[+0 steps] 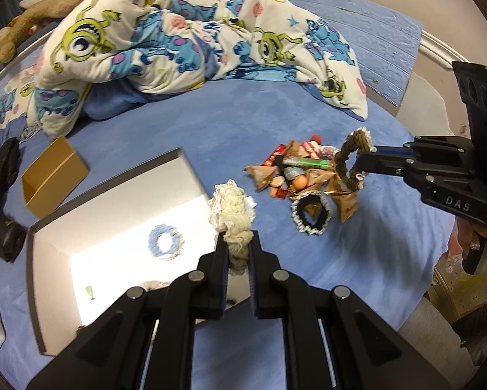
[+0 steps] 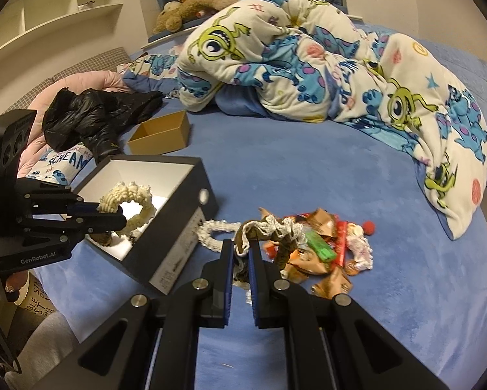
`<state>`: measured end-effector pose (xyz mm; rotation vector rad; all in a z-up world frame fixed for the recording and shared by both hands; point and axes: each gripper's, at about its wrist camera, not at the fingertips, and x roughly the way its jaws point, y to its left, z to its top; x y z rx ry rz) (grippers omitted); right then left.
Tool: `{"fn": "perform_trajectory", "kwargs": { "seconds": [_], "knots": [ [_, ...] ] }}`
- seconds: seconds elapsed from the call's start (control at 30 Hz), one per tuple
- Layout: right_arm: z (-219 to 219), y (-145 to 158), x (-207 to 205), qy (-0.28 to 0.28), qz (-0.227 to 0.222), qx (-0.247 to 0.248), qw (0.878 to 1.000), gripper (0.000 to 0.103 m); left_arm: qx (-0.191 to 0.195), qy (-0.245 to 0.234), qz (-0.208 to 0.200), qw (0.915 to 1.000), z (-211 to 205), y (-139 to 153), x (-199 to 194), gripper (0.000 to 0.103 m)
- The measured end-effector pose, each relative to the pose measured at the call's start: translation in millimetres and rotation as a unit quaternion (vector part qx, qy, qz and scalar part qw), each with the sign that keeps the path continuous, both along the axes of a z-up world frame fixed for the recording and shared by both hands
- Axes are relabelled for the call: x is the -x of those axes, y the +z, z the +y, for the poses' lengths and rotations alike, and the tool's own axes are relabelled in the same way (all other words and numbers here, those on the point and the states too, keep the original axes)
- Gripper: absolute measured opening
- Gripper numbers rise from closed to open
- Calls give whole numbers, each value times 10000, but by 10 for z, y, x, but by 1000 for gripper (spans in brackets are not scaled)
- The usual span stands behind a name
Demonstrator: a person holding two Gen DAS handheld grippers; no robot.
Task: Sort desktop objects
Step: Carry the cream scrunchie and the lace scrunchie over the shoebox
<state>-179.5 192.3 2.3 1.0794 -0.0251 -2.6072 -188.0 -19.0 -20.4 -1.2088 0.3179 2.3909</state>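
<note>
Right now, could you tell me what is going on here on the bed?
A person is sorting a pile of snacks and scrunchies on a blue bed. The left gripper is shut on a cream scrunchie at the white-lined box, where a blue scrunchie already lies. The right gripper is shut on a brown lace-trimmed scrunchie above the pile. A small brown cardboard box sits beyond.

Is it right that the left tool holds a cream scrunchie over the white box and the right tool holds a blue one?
Not quite. The right tool holds a brown scrunchie with white lace, as the right wrist view shows. The left tool does hold the cream scrunchie over the white box.
</note>
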Motion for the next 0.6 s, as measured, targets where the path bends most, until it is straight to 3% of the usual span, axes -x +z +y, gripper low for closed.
{"fn": "perform_trajectory", "kwargs": {
  "seconds": [0.6],
  "knots": [
    [-1281,265,104,890,191,-87,9958,9,-67,939,124,9955,-1311,121,-80,11]
  ]
}}
